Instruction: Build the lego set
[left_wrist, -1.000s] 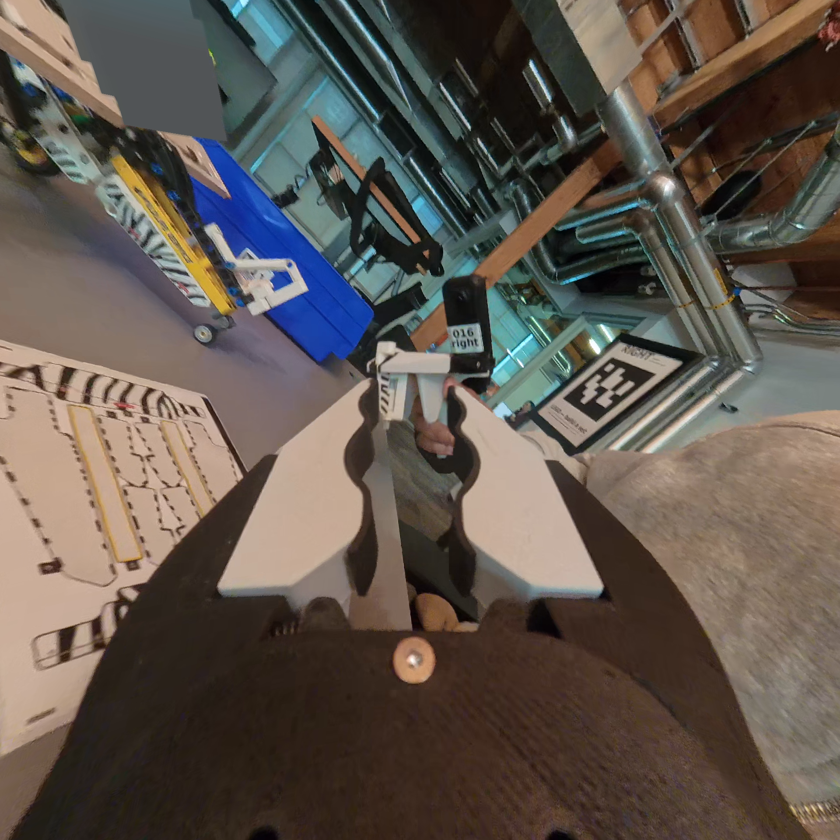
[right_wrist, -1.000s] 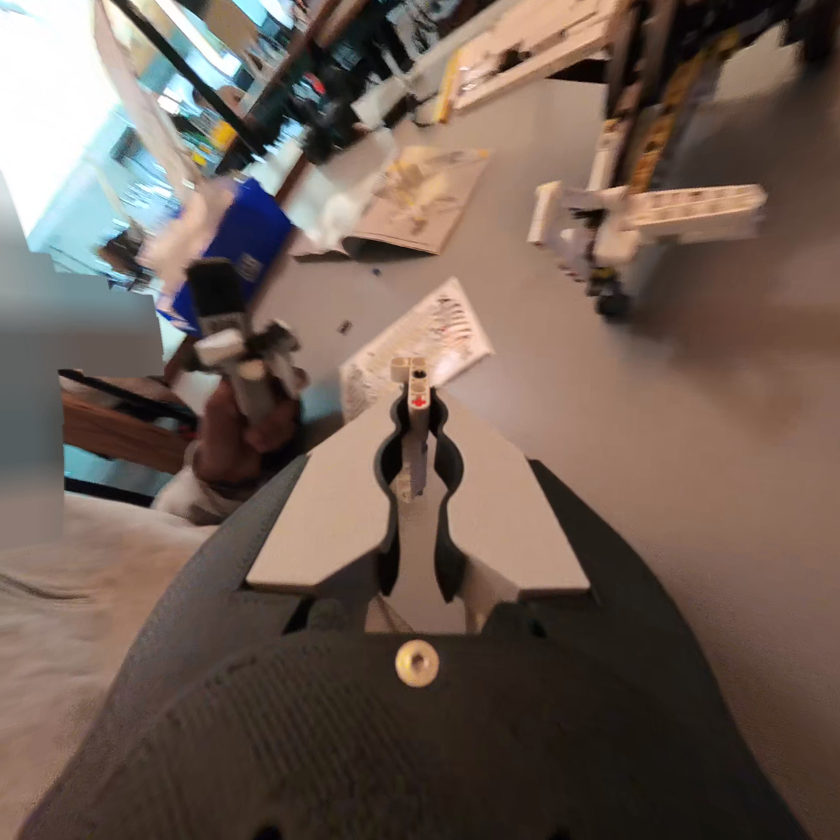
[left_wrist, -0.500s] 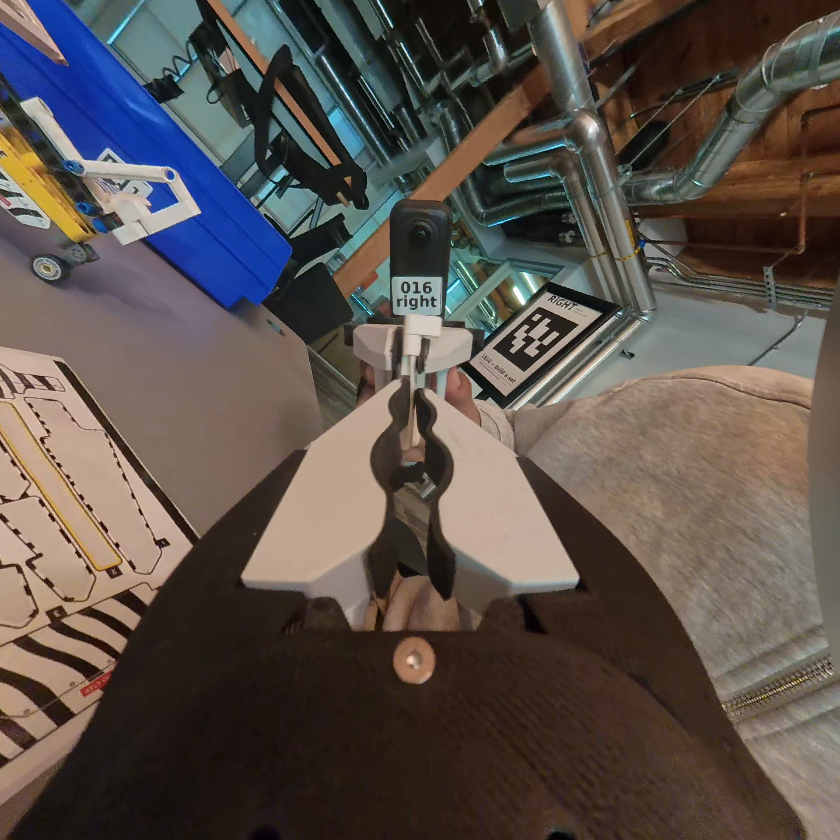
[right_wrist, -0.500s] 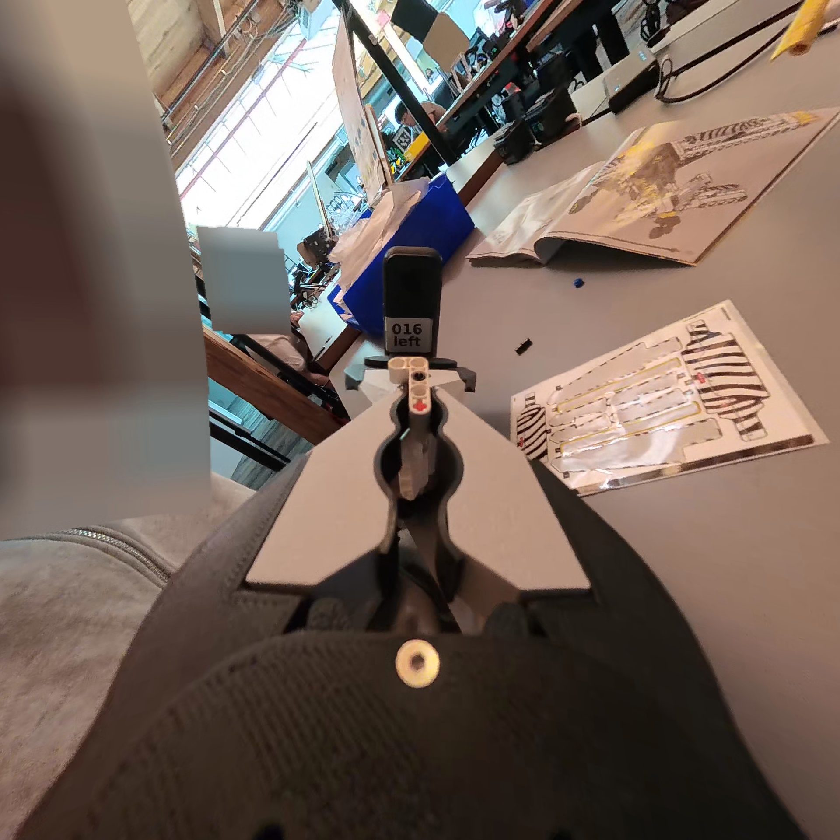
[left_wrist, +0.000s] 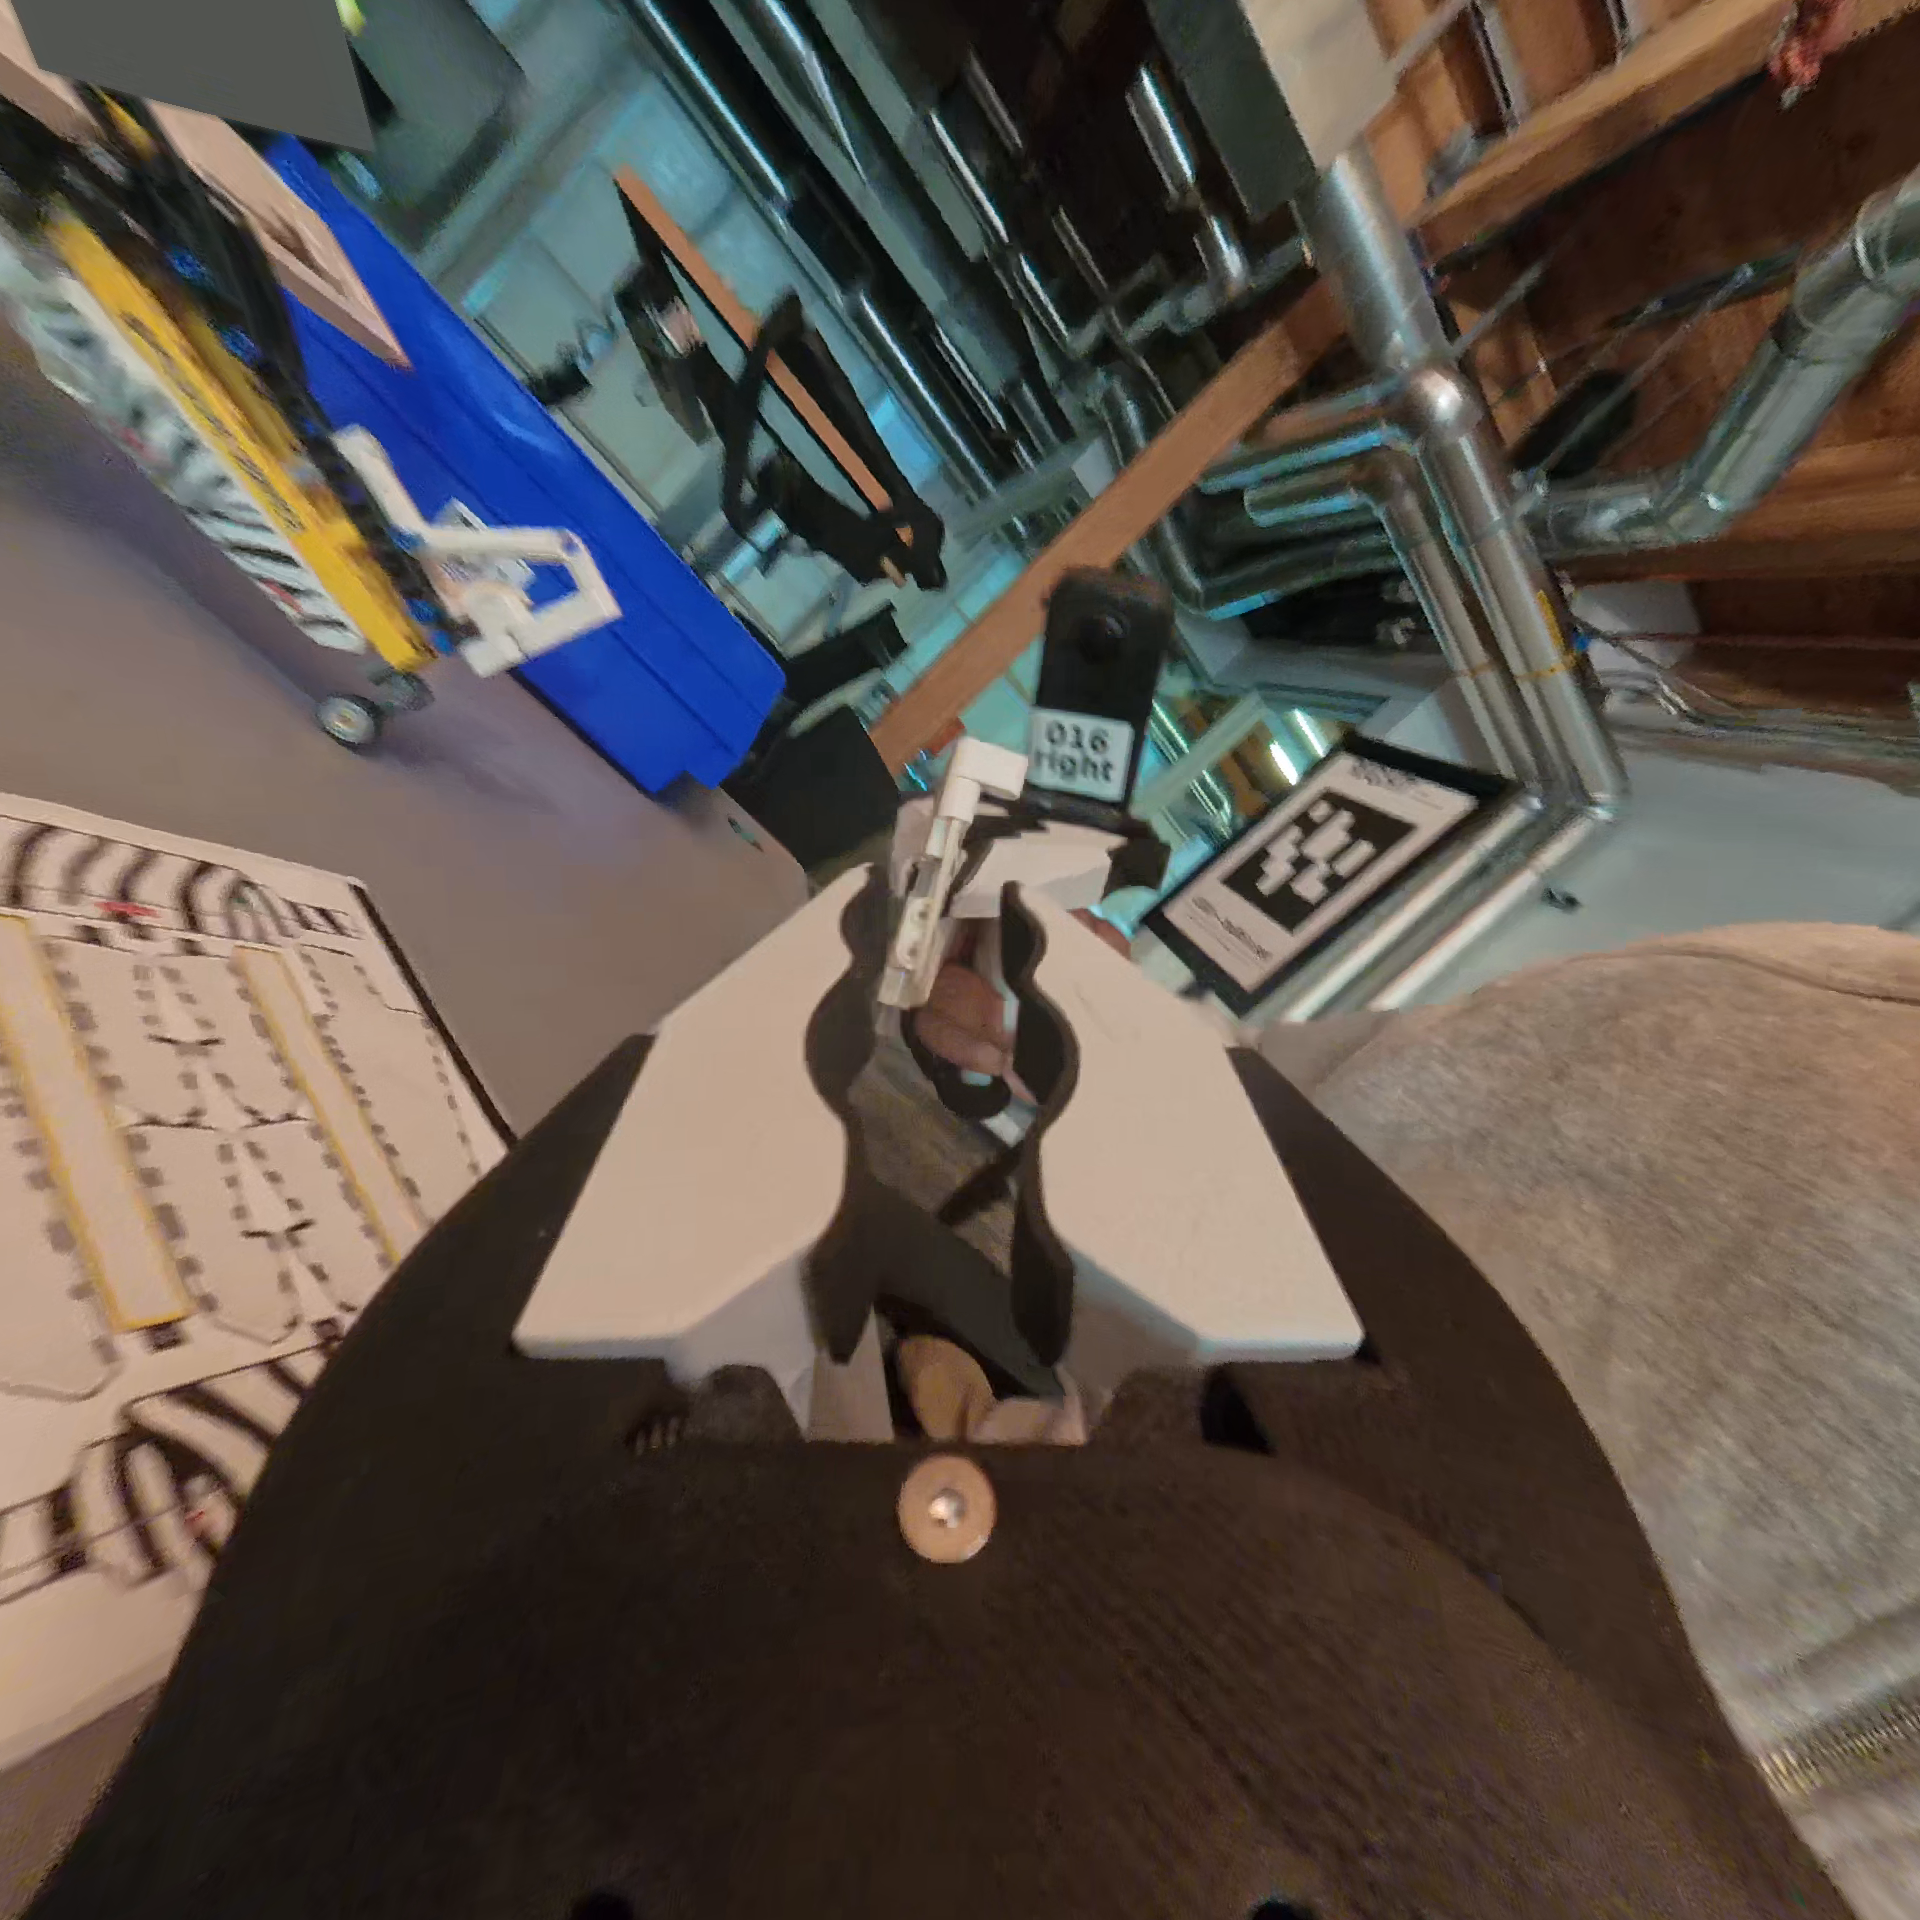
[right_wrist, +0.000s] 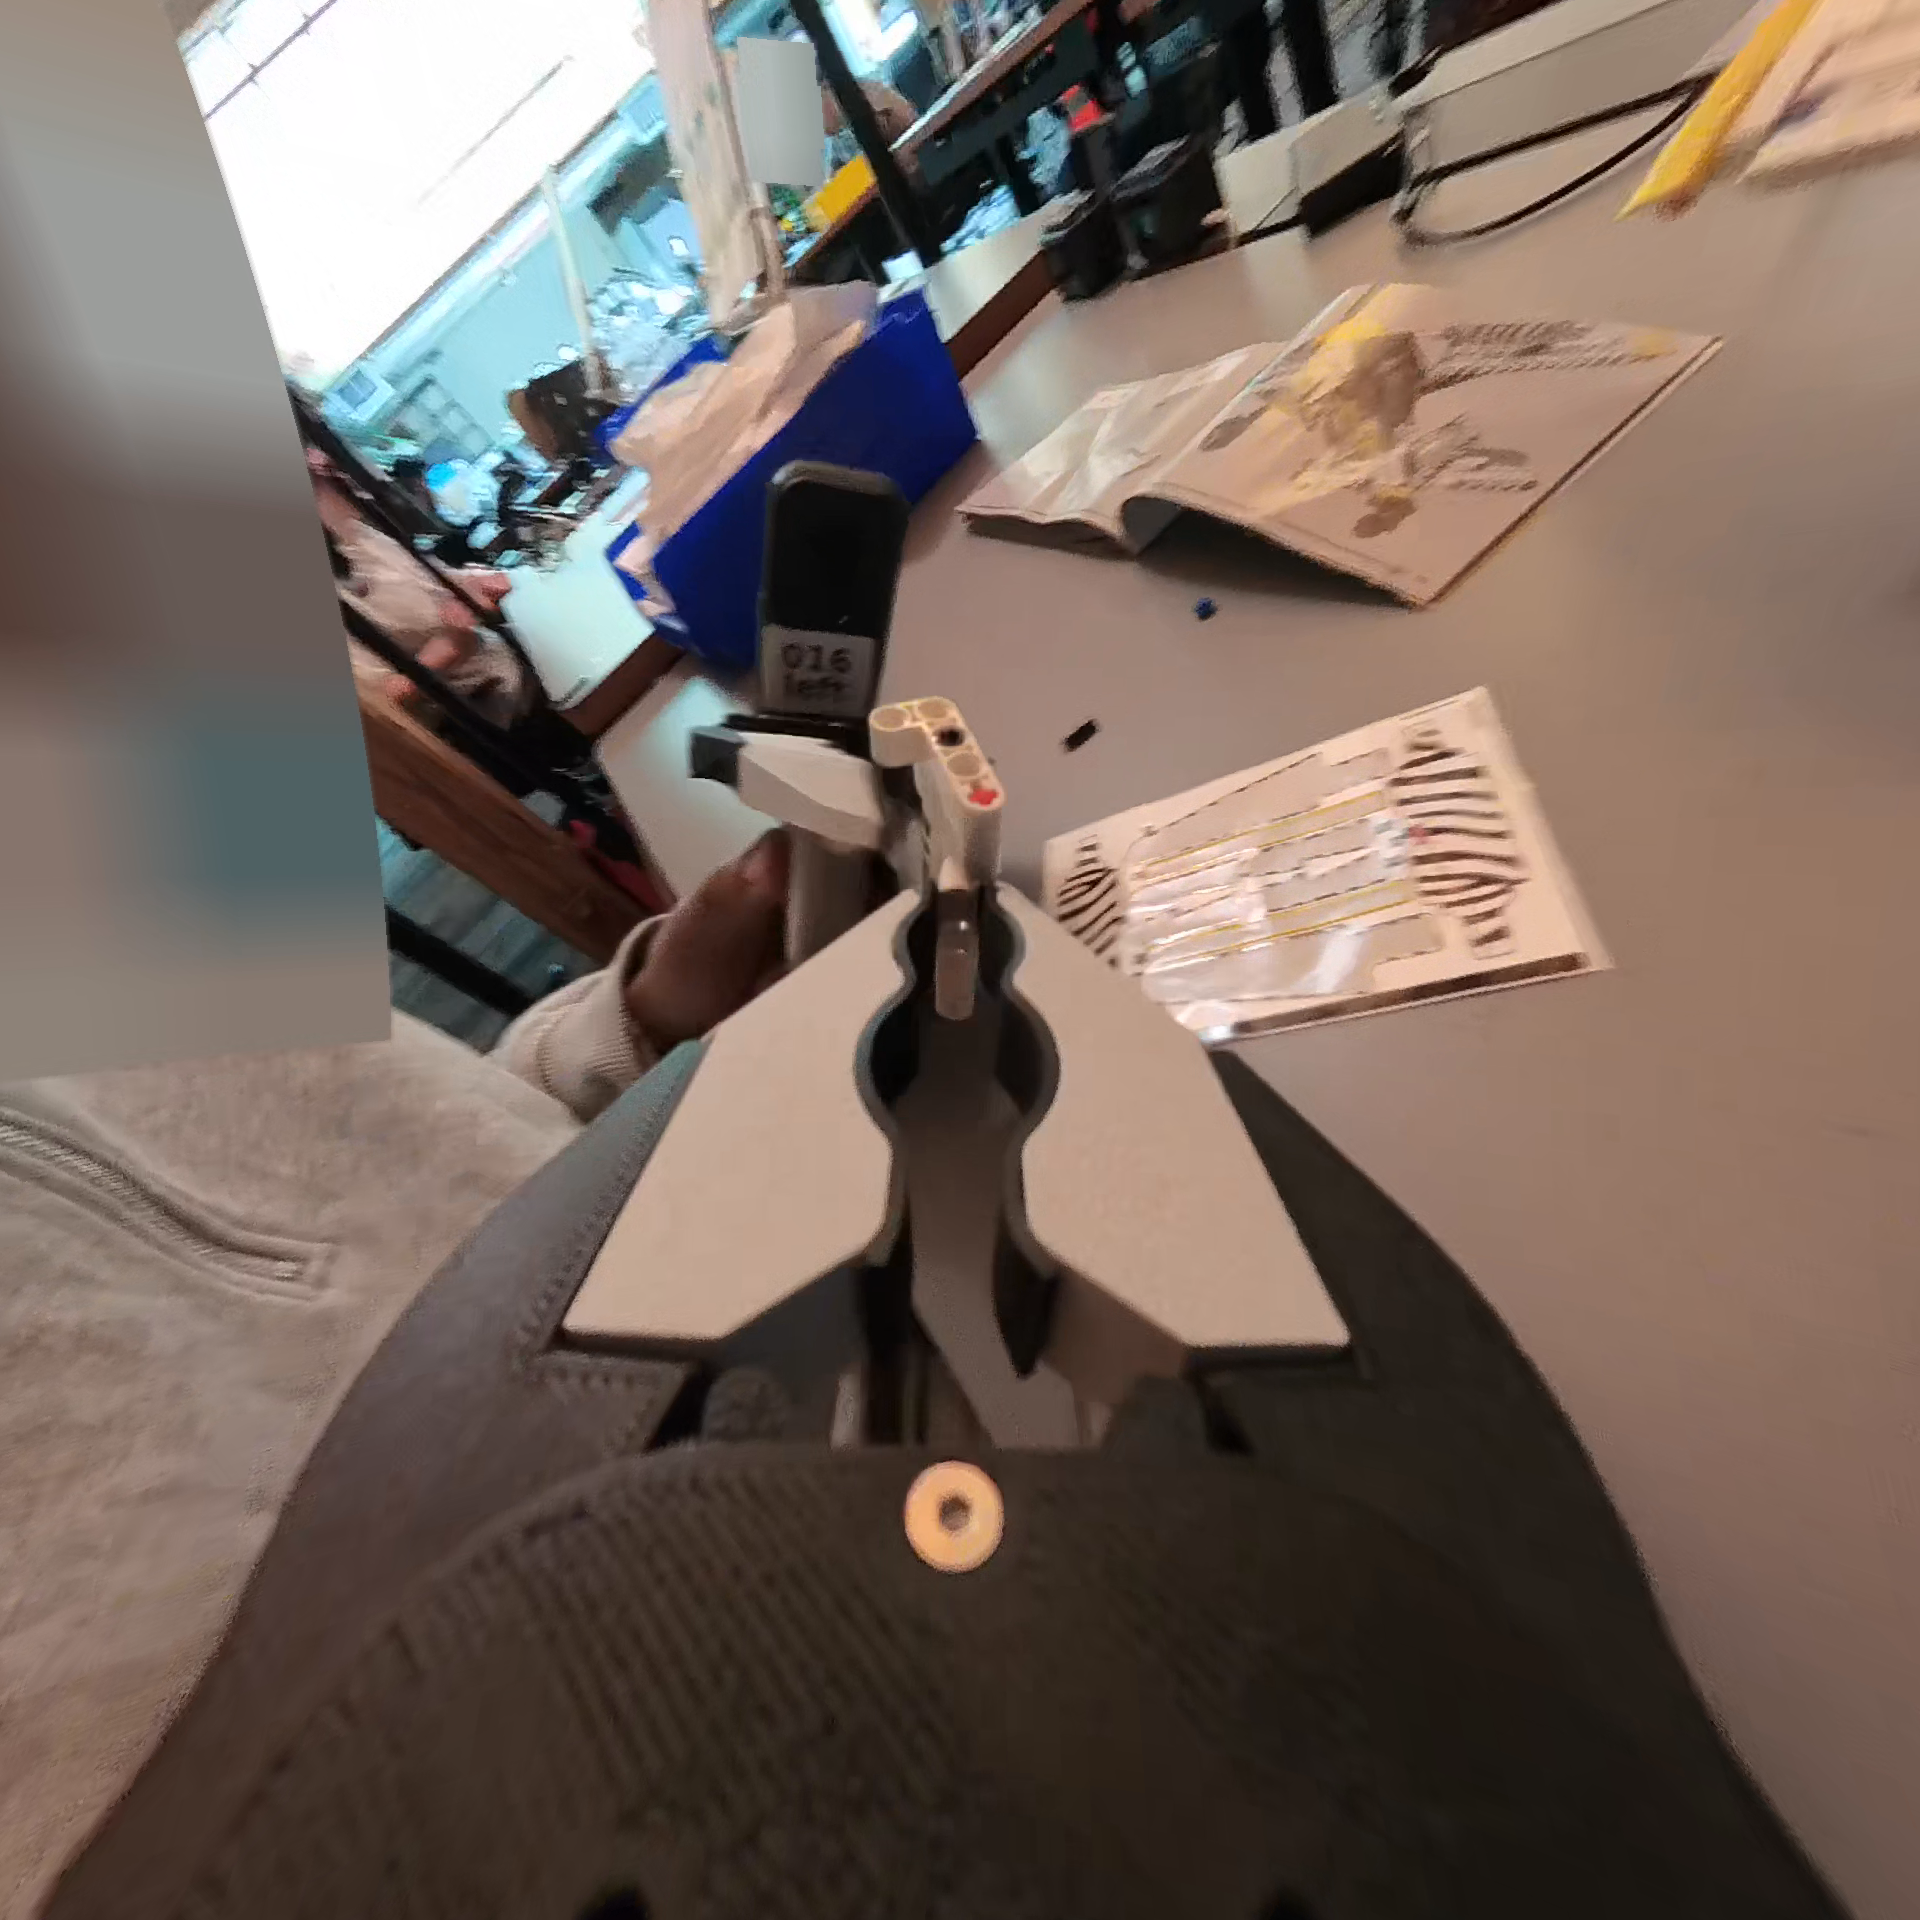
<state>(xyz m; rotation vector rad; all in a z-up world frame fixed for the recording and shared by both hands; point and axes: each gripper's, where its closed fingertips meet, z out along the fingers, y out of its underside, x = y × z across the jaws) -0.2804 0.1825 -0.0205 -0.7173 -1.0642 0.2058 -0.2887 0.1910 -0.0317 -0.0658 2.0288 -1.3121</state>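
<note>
Two grippers, one in each of your hands, face each other tip to tip above the near edge of the grey table (right_wrist: 1558, 1195).

Right gripper (right_wrist: 957, 914): fingers together, clamped on one white L-shaped lego beam (right_wrist: 951, 774). The beam sticks out past the tips, its bent end uppermost, one red mark on its side.

Left gripper (left_wrist: 935, 914): fingers apart, a clear gap between them. The same beam (left_wrist: 928, 883) reaches into that gap and lies against the left-hand finger; you cannot tell from these views whether it is gripped there. Your left hand (right_wrist: 707, 935) shows in the right wrist view, wrapped round its gripper's handle.

On the table:
- One sticker sheet (right_wrist: 1340, 862) with zebra stripes and yellow lines, flat, just beyond the gripper tips.
- One open instruction booklet (right_wrist: 1340, 447), farther back.
- Two tiny loose parts between sheet and booklet: one black (right_wrist: 1081, 736), one blue (right_wrist: 1203, 607).
- One partly built lego model (left_wrist: 239, 436), yellow and black with striped panels, a white arm and one small wheel visible; blurred.
- One blue bin (left_wrist: 582, 561) behind the model, at the table's far edge.
</note>
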